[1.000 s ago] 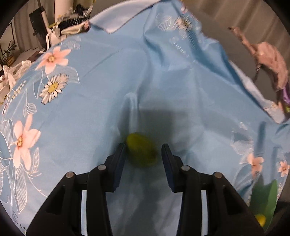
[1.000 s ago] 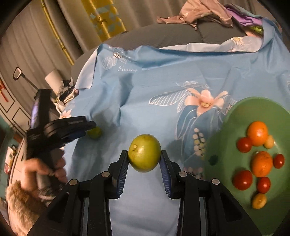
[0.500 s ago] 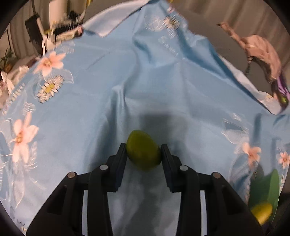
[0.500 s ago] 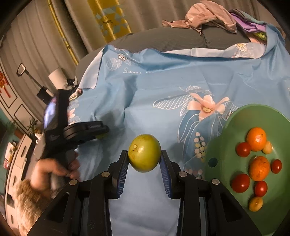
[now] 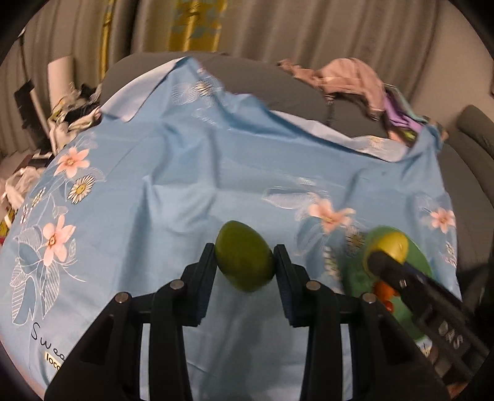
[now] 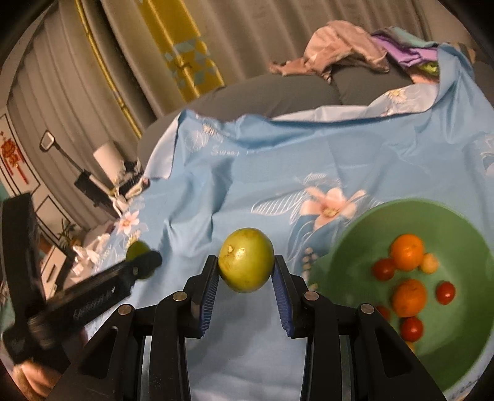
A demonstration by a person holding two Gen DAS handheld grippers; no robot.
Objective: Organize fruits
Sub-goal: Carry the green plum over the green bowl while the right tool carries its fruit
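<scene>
My left gripper [image 5: 244, 262] is shut on a dark green lime [image 5: 244, 260], held above the blue flowered cloth [image 5: 185, 172]. My right gripper [image 6: 246, 265] is shut on a yellow-green lime [image 6: 246, 259], also held off the cloth. A green bowl [image 6: 364, 234] sits to the right of it and holds two oranges [image 6: 407, 251], several cherry tomatoes [image 6: 383, 269] and a small pale fruit. In the left wrist view the right gripper [image 5: 383, 251] with its lime [image 5: 389, 245] shows in front of the bowl [image 5: 420, 265]. In the right wrist view the left gripper [image 6: 140, 260] with its lime [image 6: 136, 250] is at the left.
The cloth lies rumpled over a grey sofa [image 6: 278, 95]. A heap of clothes [image 6: 345, 46] sits at the back right. Clutter and a white roll [image 5: 58, 80] stand past the cloth's left edge. Curtains [image 5: 278, 27] hang behind. A hand [image 6: 34, 379] holds the left gripper.
The left gripper has lifted its lime off the cloth and swung right toward the bowl. The right gripper rose a little with its lime, and the bowl looks nearer.
</scene>
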